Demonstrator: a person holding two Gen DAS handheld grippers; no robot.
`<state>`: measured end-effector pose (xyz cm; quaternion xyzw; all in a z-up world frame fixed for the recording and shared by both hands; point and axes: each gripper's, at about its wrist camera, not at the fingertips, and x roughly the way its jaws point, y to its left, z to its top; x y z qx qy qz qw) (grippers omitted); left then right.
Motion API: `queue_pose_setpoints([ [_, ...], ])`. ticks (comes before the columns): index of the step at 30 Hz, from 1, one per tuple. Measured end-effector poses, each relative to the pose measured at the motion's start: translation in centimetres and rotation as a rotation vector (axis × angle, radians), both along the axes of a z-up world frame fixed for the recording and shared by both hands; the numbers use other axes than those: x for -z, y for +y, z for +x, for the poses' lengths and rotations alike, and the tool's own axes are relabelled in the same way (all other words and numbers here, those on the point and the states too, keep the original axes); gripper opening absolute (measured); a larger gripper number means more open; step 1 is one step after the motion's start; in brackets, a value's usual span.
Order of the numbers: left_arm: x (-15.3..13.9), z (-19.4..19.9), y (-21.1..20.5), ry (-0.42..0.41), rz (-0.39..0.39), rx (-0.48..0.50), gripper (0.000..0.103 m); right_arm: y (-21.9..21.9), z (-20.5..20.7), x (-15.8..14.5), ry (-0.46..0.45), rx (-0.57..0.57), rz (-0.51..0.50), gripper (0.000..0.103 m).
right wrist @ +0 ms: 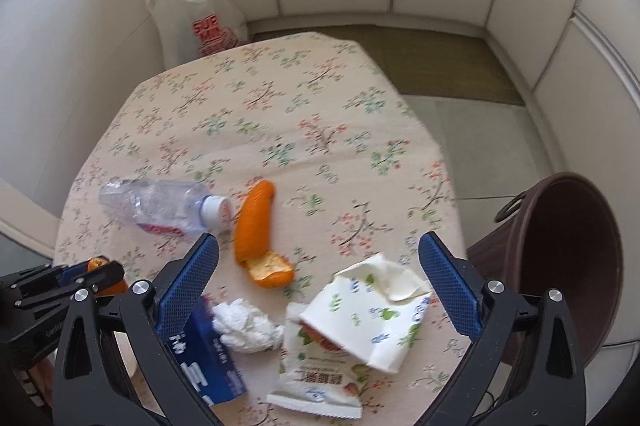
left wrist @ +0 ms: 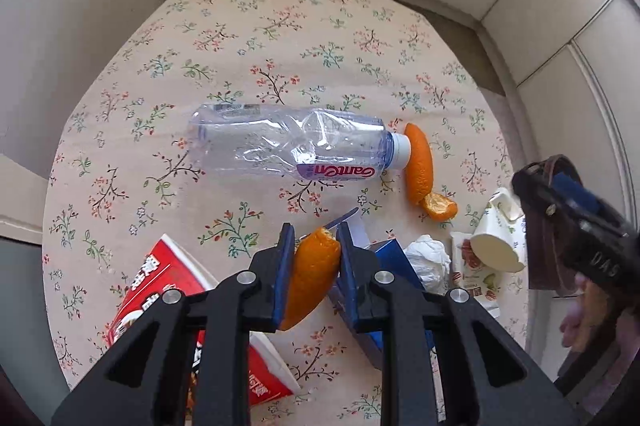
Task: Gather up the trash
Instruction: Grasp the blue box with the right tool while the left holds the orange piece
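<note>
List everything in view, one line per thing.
orange peel: one, orange, clamped in left gripper
second orange peel: one, orange, on cloth beside bottle cap
bottle: one, clear, lying mid-table
red carton: one, near edge
blue box: one, beside tissue
tissue: one, white, crumpled
paper cup: one, white, crushed, on snack wrapper
bin: one, brown, right of table
plastic bag: one, white, behind table
left gripper: shut
right gripper: open

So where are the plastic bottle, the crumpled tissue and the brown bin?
plastic bottle (left wrist: 288,146): left wrist view, middle of its clear body.
crumpled tissue (right wrist: 248,326): right wrist view, centre of the wad.
brown bin (right wrist: 576,266): right wrist view, inner wall.
</note>
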<state>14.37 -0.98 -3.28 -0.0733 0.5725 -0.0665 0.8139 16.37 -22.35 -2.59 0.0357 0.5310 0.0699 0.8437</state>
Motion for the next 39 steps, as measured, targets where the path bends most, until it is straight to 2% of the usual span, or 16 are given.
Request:
queue_pose_setpoints([
  [2, -2.3, -1.1, 1.6, -0.051, -0.047, -0.043, 0.022, 2.1, -0.9, 0.4, 0.032, -0.103, 0.005, 0.096],
  [6, -7.0, -2.0, 3.8, -0.183, -0.087, -0.124, 0.022, 6.7, -3.3, 1.7, 0.056, -0.289, -0.07, 0.096],
  [11, -11.1, -3.1, 6.9, -0.303, -0.141, -0.194, 0.022, 10.3, -4.5, 3.5, 0.08, -0.381, -0.119, 0.096],
  [18, -11.2, -3.3, 8.1, -0.3, -0.16, -0.204, 0.022, 13.0, -4.8, 6.2, 0.101, -0.439, -0.201, 0.094],
  [20, -11.1, -3.5, 8.2, -0.295, -0.162, -0.2, 0.022, 13.3, -4.6, 6.9, 0.123, -0.449, -0.194, 0.077],
  [23, -11.0, -3.6, 8.4, -0.294, -0.159, -0.2, 0.022, 13.4, -4.4, 7.7, 0.143, -0.449, -0.204, 0.058],
  [25, -10.8, -3.5, 8.5, -0.292, -0.158, -0.206, 0.022, 13.4, -4.3, 8.0, 0.155, -0.448, -0.193, 0.054],
  [32, -10.6, -3.5, 8.5, -0.29, -0.154, -0.218, 0.022, 13.2, -4.4, 7.2, 0.128, -0.442, -0.165, 0.053],
  [39, -10.5, -3.5, 8.5, -0.293, -0.152, -0.229, 0.022, 12.1, -4.6, 3.2, 0.027, -0.397, -0.112, 0.053],
])
